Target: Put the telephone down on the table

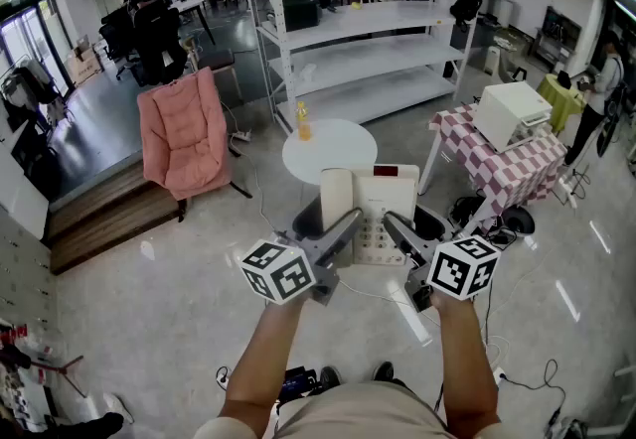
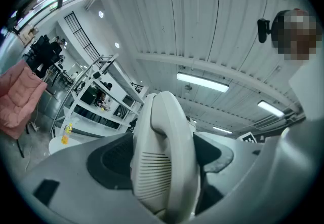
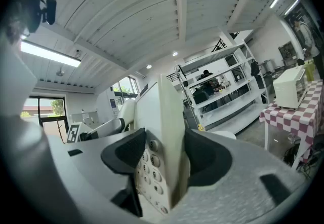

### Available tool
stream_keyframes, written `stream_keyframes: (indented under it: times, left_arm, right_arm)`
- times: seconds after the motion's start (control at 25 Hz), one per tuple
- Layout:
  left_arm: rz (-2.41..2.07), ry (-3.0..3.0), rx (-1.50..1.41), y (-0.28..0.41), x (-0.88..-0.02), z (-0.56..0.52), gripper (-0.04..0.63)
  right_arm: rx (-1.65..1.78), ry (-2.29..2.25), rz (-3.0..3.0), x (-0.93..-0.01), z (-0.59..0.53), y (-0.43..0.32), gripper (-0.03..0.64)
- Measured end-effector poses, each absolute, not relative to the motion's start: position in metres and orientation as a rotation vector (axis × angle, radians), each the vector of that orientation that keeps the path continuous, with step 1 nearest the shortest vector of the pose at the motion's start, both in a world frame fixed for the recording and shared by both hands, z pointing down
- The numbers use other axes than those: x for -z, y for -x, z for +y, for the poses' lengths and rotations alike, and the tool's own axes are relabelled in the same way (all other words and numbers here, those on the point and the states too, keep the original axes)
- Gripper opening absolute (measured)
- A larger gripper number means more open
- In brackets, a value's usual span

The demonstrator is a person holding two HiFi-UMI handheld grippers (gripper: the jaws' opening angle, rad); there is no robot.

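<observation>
A white desk telephone point(image 1: 373, 212) with its handset on the left side hangs in the air, held between both grippers above the floor. My left gripper point(image 1: 346, 225) is shut on the handset side; in the left gripper view the handset point(image 2: 163, 159) fills the gap between the dark pads point(image 2: 109, 159). My right gripper point(image 1: 395, 225) is shut on the keypad side, and the right gripper view shows the phone's base point(image 3: 161, 152) edge-on with its keys between the pads point(image 3: 205, 159). A round white table point(image 1: 338, 154) stands just beyond the phone.
A yellow bottle point(image 1: 303, 120) stands on the round table's far left edge. A pink folding chair point(image 1: 184, 134) is at left, white shelving point(image 1: 368, 30) behind, and a checkered table point(image 1: 517, 174) with a white microwave point(image 1: 512, 114) at right. Cables lie on the floor near my feet.
</observation>
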State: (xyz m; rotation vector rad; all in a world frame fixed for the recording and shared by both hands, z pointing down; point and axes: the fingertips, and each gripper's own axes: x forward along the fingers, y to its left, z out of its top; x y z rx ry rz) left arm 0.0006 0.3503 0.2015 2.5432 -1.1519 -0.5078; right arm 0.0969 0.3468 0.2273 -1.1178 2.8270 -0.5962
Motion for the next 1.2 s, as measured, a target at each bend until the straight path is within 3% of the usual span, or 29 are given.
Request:
stream_keyframes:
  times: [0.76,1.2]
  left_arm:
    - [-1.117,-2.550,0.489,0.002,-0.215,0.342,0.353]
    - [-1.091,-2.550,0.517,0.038,-0.215,0.340,0.353]
  right_arm:
    - [0.621,1.143,2.815,-0.241,0.341,-0.094,0.222]
    - [0.623,1.154,2.796,-0.240,0.339,-0.061,0.224]
